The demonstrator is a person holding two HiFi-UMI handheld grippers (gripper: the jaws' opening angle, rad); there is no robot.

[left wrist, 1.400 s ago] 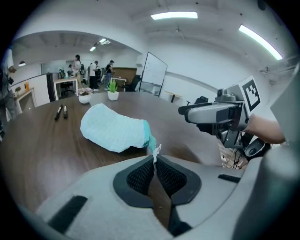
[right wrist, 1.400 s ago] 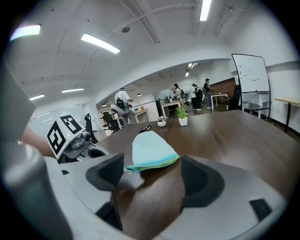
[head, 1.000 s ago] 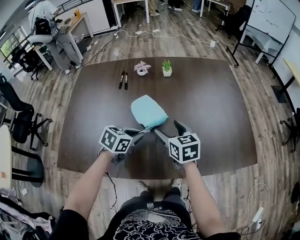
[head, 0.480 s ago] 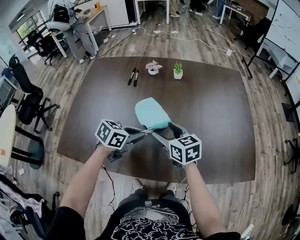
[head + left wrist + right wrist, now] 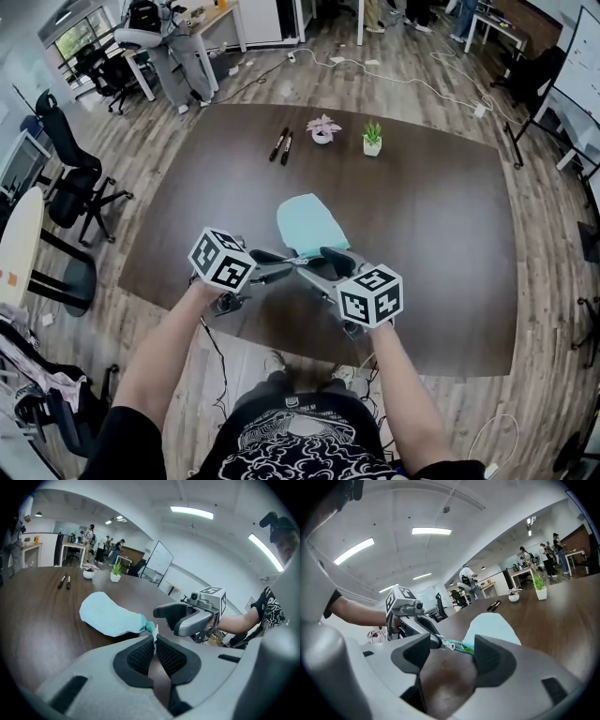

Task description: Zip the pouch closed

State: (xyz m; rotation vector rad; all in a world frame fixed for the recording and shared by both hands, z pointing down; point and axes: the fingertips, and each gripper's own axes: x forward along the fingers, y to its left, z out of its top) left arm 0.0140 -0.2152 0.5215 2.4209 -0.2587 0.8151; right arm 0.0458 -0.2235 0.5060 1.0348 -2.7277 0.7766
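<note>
Swung inward since the earlier frame: right gripper. At left, left gripper is pressed together on small white zipper tab. Light-blue fabric pouch lies mid dark brown table, its near end hidden behind both grippers in the head view. Right jaws have just been narrowing but stand apart, with teal zipper end between them, unpressed. How far the zip is closed is unreadable.

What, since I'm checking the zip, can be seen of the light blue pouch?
The pouch is light blue, soft, cloth-like, rounded at its far end, lying on the dark table. Its near end narrows to a teal zipper strip with a white pull. The left gripper is shut on that pull; the right gripper, jaws just closing, straddles the strip without pressing.
</note>
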